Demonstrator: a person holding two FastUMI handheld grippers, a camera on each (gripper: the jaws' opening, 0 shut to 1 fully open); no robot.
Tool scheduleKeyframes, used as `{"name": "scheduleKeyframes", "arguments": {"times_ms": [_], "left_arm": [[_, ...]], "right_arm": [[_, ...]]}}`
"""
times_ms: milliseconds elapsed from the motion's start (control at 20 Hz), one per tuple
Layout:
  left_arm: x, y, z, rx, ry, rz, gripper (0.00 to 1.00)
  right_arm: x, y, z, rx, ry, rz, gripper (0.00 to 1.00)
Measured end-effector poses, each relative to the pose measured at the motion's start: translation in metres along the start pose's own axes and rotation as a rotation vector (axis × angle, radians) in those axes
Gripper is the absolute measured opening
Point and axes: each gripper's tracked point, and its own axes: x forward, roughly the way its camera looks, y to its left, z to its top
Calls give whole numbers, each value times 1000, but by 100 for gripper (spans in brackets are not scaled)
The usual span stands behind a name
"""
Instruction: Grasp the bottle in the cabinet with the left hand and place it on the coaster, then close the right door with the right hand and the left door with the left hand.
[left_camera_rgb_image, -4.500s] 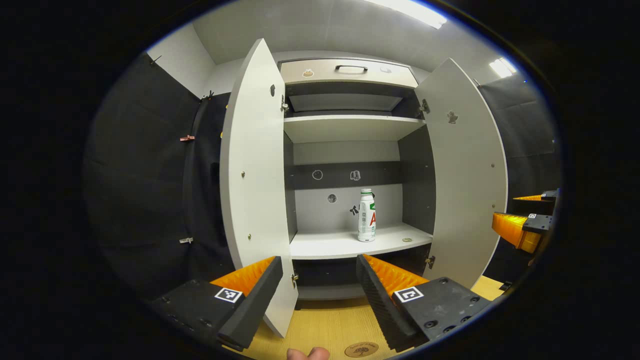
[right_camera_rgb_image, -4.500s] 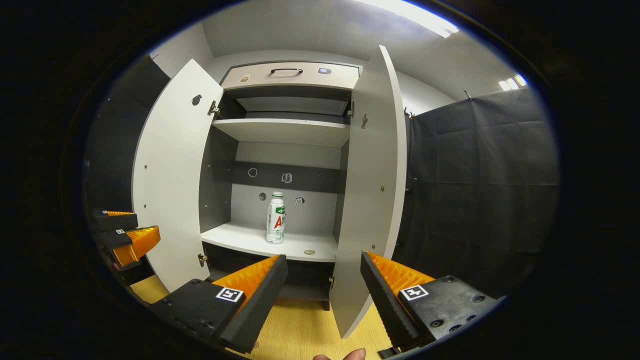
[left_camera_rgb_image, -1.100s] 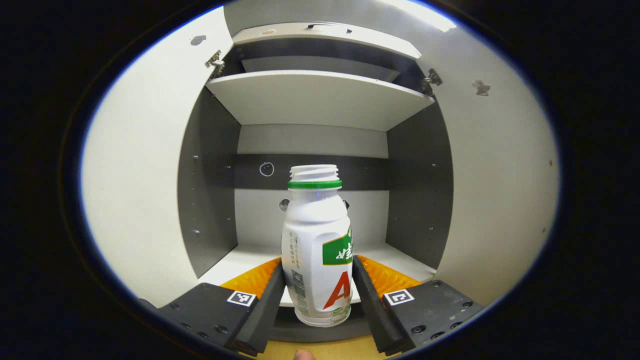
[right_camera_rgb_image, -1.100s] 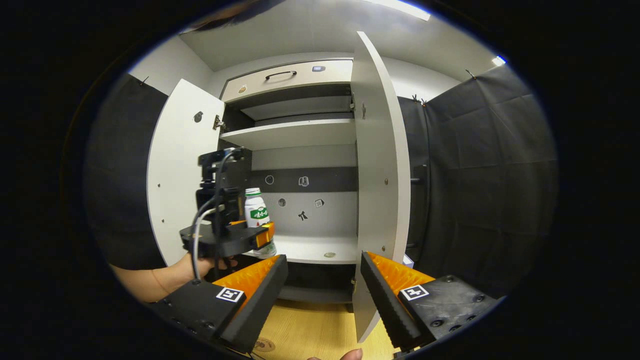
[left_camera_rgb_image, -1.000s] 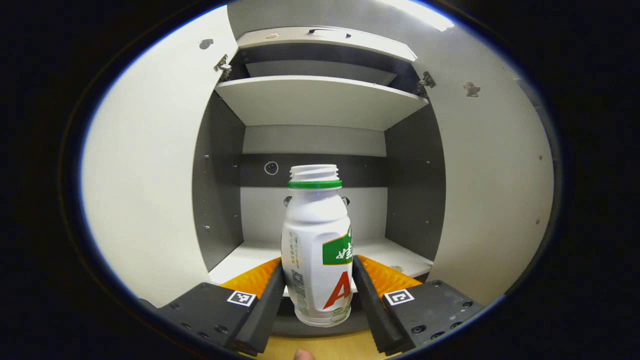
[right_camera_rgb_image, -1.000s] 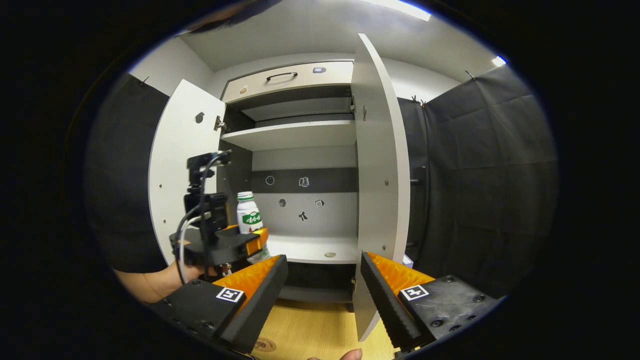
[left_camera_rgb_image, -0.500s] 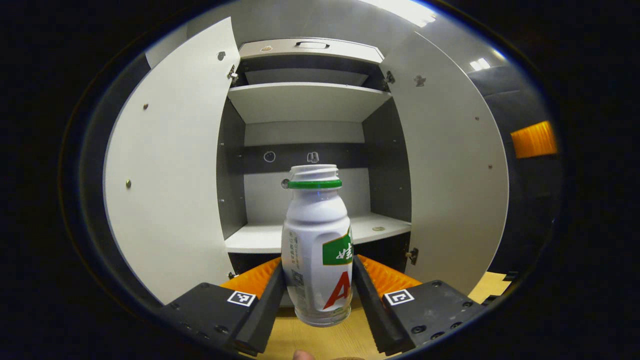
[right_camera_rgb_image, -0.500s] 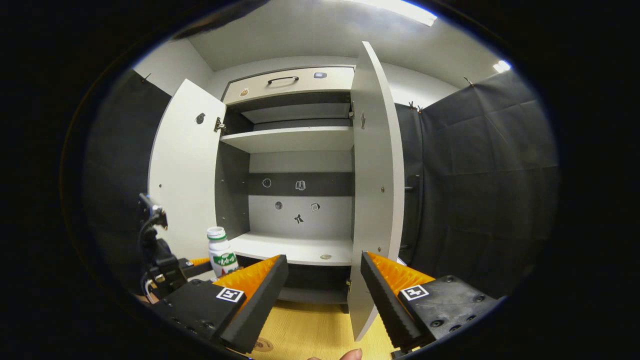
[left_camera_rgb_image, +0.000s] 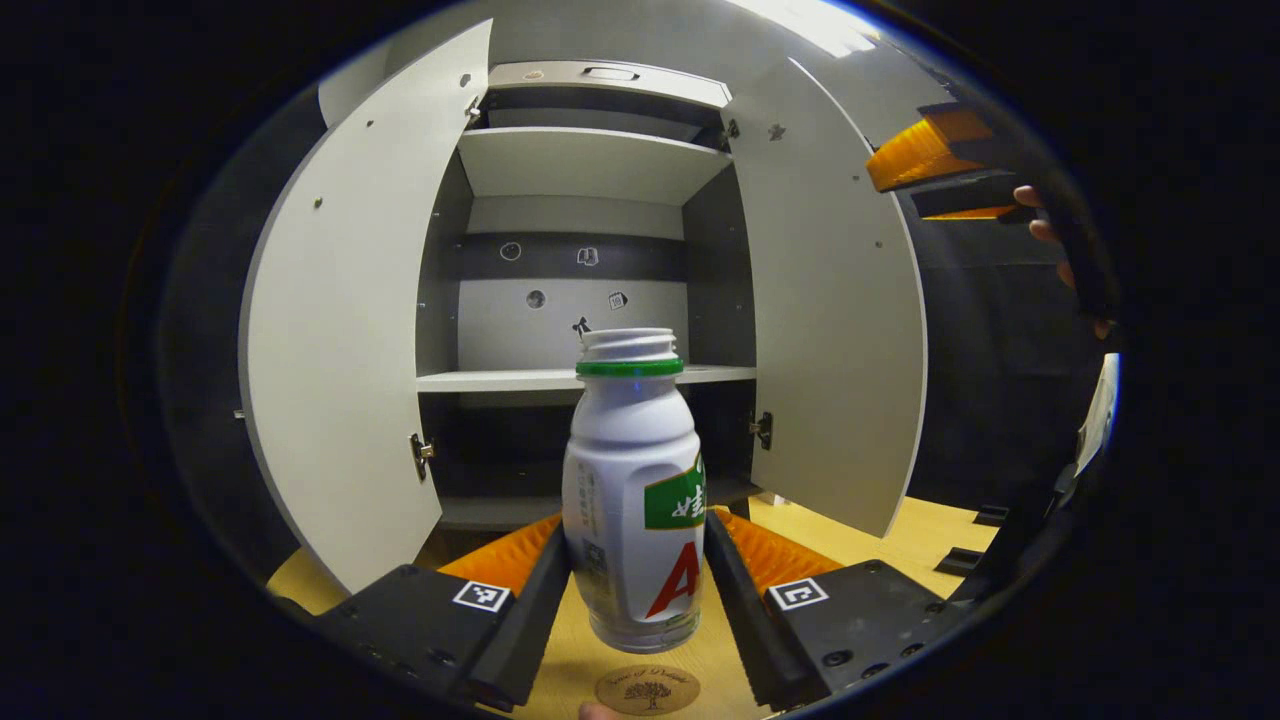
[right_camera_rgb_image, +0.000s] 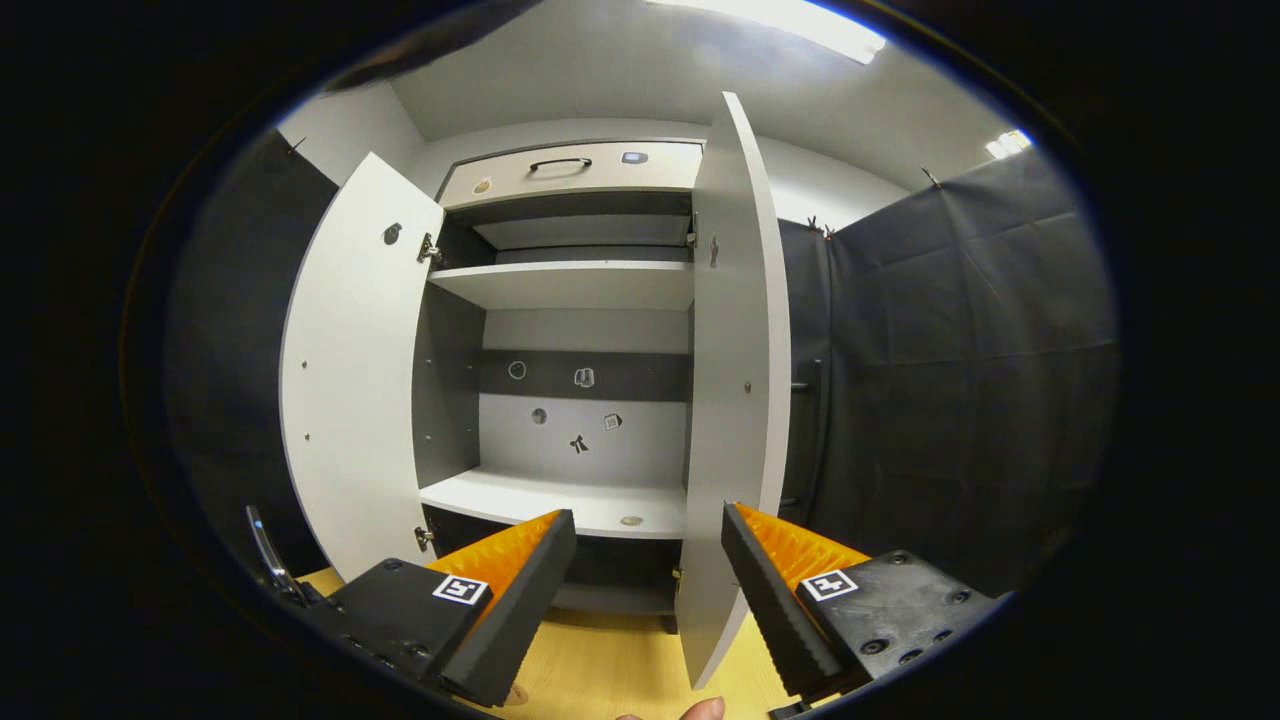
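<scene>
Black cloth wall (right_camera_rgb_image: 950, 380) drapes the booth's right side, a white ceiling (right_camera_rgb_image: 620, 75) carries a bright strip light (right_camera_rgb_image: 800, 25), and pale wood-grain worktop (right_camera_rgb_image: 610, 675) runs along the bottom.

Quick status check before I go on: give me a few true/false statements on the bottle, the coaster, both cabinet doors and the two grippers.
1. The left gripper is shut on the bottle. True.
2. The bottle stands on the cabinet shelf. False: it is held out in front of the cabinet, just above the coaster.
3. The right door is closed. False: it stands open.
4. The left door is open. True.
5. The right gripper holds the coaster. False: its fingers are apart and hold nothing.
</scene>
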Motion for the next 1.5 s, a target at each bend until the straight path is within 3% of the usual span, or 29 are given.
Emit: {"name": "scheduleKeyframes", "arguments": {"times_ms": [500,700,1350,1500], "left_arm": [[-2,-4,-85,-25,36,-25,80],[-4,-5,-117,-31,71,-2,80],[-4,-8,-149,-77,142,7,82],[-9,-8,-151,-87,163,24,96]], "right_arm": [[0,2,-24,-52,22,-36,98],[4,4,-30,-65,37,-38,98],[4,17,-42,-86,76,-15,98],[3,14,-38,-80,72,-21,98]]}}
